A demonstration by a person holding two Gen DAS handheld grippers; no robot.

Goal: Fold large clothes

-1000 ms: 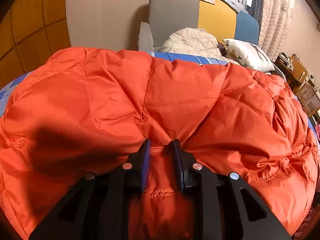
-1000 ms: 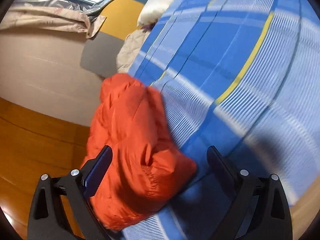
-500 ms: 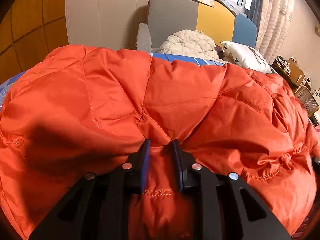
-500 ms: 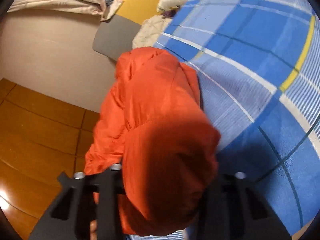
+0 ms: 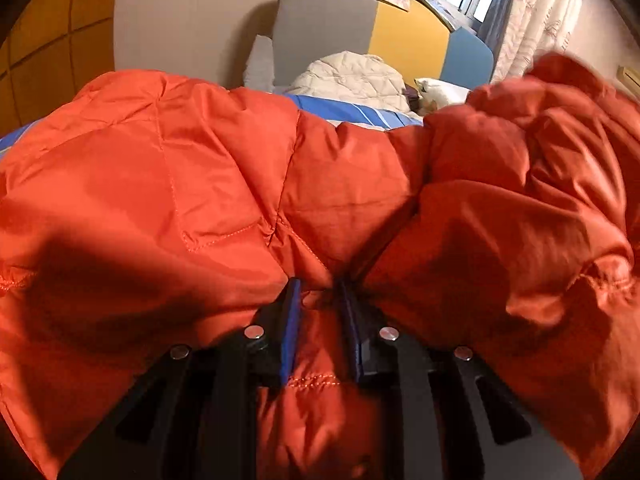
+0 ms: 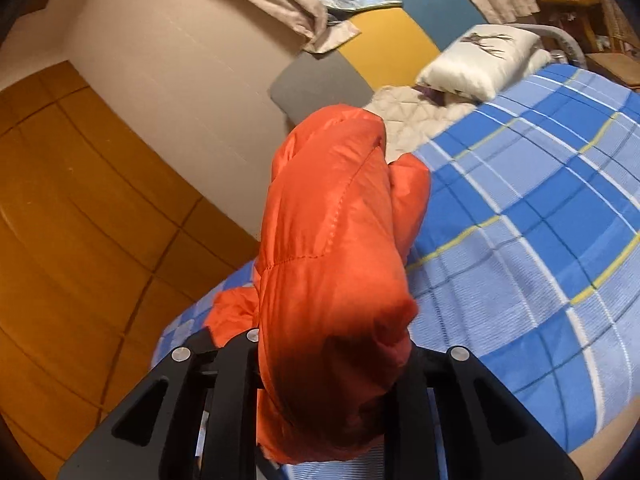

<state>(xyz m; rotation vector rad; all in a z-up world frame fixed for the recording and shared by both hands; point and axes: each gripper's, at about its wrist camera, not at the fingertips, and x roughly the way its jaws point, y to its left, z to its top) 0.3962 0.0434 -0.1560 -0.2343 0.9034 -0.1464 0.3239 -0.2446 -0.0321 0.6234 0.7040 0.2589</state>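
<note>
Orange down jacket (image 5: 224, 184) lies bunched on the bed (image 6: 540, 208), along the bed edge nearest the wooden wall panels, with the checked cover bare toward the opposite edge and the pillow (image 6: 484, 60) at the head end.

Left gripper (image 5: 320, 284): my jaws are narrow and closing, with a ridge of quilted fabric pinched between the blue pads at the hem seam. The bulk of the garment rises directly ahead of these jaws and spreads to both sides.

Right gripper (image 6: 332, 364): my jaws are closing on a thick, padded roll of the same jacket; whether it is a sleeve or a side panel I cannot tell. The pads themselves are hidden by the fabric. The roll is lifted clear of the cover and runs away from the jaws toward the headboard (image 6: 384, 36), its long axis roughly in line with the direction they point.

Governing relation, as I judge it: the raised section in my right hand hangs beside the body panel held by my left, and appears in the left wrist view as the high orange mass at the right. The fold would carry that section across, over the panel my left hand anchors. The right hand is the moving one; the left is the nearer to the garment's body.
</note>
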